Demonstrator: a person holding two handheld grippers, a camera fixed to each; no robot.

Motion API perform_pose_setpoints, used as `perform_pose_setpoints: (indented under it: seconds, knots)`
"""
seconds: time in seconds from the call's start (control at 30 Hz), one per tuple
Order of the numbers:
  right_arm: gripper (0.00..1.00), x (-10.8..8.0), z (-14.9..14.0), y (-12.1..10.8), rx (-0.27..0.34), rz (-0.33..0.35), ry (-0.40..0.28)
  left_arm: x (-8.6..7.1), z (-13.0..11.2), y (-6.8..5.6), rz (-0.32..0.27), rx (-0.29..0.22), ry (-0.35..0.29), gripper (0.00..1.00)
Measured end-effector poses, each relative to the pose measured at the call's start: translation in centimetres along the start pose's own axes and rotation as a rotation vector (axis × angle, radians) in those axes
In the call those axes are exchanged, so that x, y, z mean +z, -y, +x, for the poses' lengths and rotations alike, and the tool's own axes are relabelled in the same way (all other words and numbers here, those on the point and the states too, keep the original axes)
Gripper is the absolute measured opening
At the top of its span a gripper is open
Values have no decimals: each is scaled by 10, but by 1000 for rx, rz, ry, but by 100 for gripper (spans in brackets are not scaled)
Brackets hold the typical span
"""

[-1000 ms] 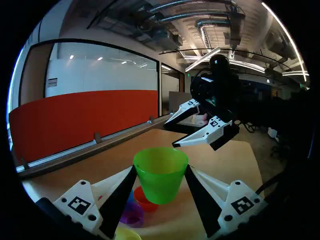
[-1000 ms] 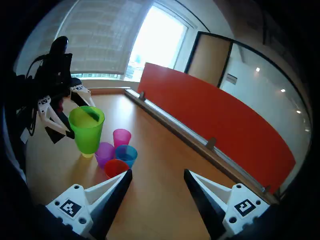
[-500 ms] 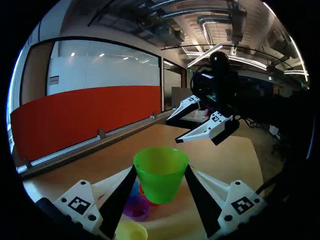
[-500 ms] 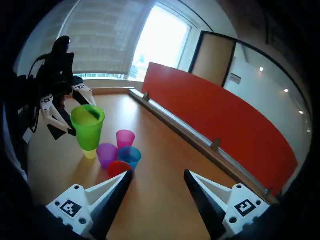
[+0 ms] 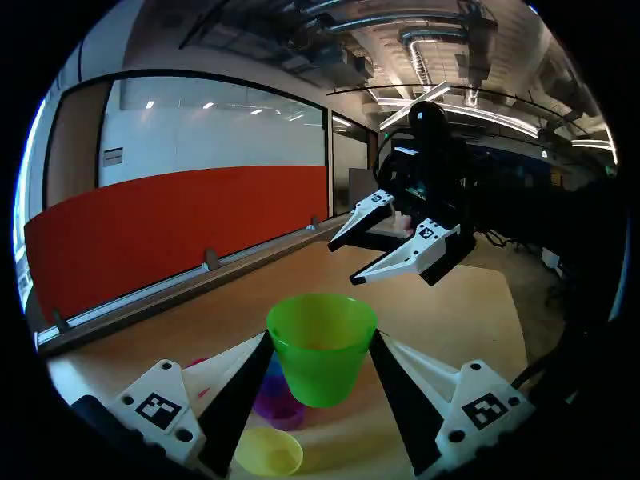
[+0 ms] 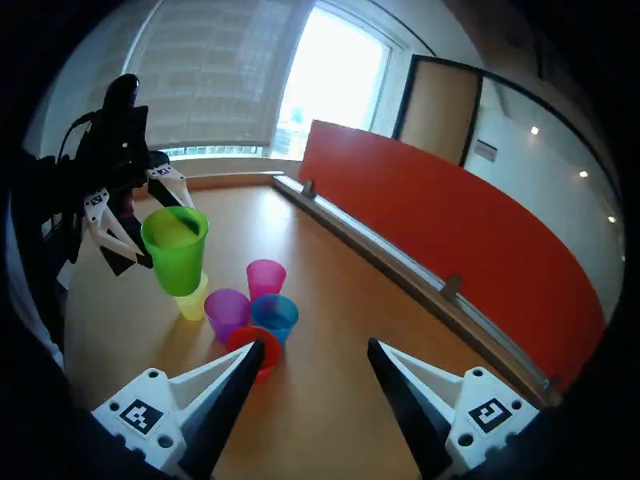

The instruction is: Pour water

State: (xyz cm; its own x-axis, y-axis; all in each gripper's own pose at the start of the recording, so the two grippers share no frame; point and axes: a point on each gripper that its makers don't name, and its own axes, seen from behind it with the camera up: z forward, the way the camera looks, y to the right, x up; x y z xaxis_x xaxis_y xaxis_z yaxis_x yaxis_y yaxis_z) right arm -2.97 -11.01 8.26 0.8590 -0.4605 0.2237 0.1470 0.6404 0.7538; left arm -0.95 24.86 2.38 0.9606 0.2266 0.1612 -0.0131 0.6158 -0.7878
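The left gripper's (image 5: pixel 320 338) jaws pinch the green cup (image 5: pixel 322 356) across its upper wall, one finger on each side just under the rim. It is held upright, clear of the counter (image 6: pixel 336 416). In the right gripper view it hangs at the far left, above the yellow cup (image 6: pixel 192 304). I cannot tell whether it holds any water. It looks like thin, smooth plastic, so I judge it light, slippery and quick to go oval under a hard squeeze. It widens toward the rim, so a moderate grip high on the wall should keep it from sliding down. The right gripper's (image 6: pixel 314 346) jaws are spread and hold nothing. Just beyond them cluster the red cup (image 6: pixel 254 346), blue cup (image 6: pixel 274 314), purple cup (image 6: pixel 226 308) and pink cup (image 6: pixel 266 278).
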Motion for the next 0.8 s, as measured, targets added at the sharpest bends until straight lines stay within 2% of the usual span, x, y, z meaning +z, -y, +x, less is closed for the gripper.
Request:
perform_pose_setpoints:
  seconds: [0.8]
  knots:
    - [100, 45, 6, 14, -16, 81, 23, -29, -9, 9, 42, -23, 8, 85]
